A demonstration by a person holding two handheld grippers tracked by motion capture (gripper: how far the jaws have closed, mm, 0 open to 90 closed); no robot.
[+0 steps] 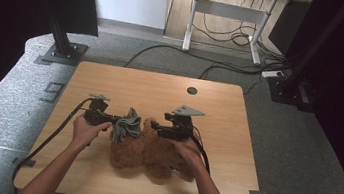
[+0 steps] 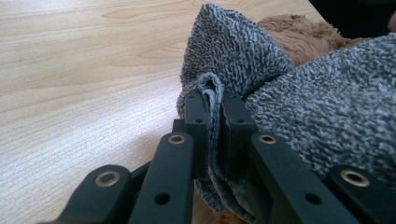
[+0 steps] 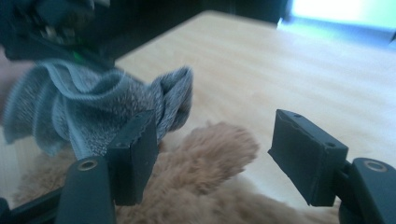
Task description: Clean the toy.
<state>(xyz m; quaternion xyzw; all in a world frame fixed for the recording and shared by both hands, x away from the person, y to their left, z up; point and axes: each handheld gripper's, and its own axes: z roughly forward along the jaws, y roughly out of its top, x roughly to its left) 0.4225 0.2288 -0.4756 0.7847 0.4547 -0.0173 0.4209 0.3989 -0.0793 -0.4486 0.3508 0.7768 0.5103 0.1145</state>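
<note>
A grey terry cloth hangs bunched at the middle of the wooden table, against a brown plush toy lying toward the front. My left gripper comes in from the left and is shut on a folded edge of the cloth; the left gripper view shows its jaws pinching the hem, with the plush toy behind. My right gripper hovers over the toy from the right, open. Between its jaws I see only a furry limb of the plush below and the cloth beyond.
A round cable hole sits near the table's far edge. Off the far left corner stands a black post on a base plate. A white-legged desk with floor cables lies farther back. Bare tabletop surrounds the toy.
</note>
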